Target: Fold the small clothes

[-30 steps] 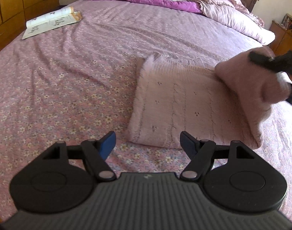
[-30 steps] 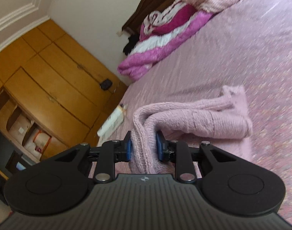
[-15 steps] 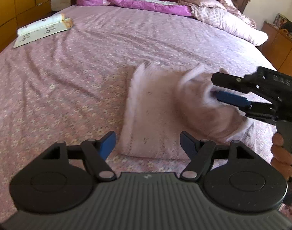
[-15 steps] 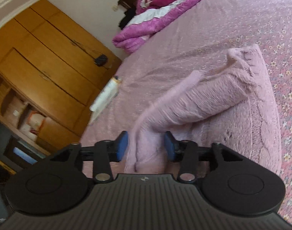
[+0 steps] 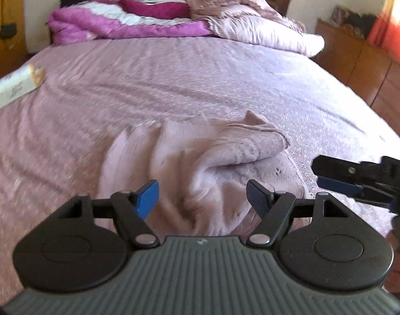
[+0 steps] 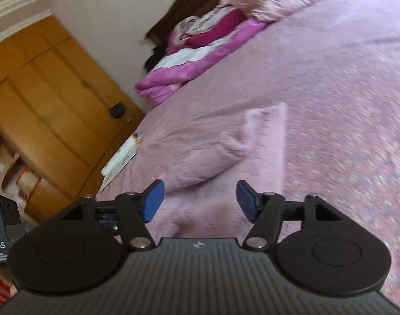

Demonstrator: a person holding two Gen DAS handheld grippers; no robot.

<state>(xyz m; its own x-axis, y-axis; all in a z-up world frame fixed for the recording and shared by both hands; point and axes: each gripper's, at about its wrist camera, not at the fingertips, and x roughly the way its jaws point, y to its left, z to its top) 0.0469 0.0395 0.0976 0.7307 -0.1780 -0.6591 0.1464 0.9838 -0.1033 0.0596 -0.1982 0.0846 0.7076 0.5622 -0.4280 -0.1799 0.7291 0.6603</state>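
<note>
The pink knit garment (image 6: 220, 162) lies on the bed (image 6: 331, 92), ahead of the right gripper (image 6: 200, 199). Its jaws have just been opening and stand wide, holding nothing. The left gripper (image 5: 202, 197) gapes empty just short of the garment.

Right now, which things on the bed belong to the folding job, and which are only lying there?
Belong to the job:
- pink knitted garment
- left gripper, open
- right gripper, jaws just opened, nothing between the pads

Only lying there:
- book
- magenta quilt
- pale pink blanket

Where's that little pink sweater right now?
The pink sweater lies loose on the bedspread, just ahead of both open grippers; neither holds it.
</note>
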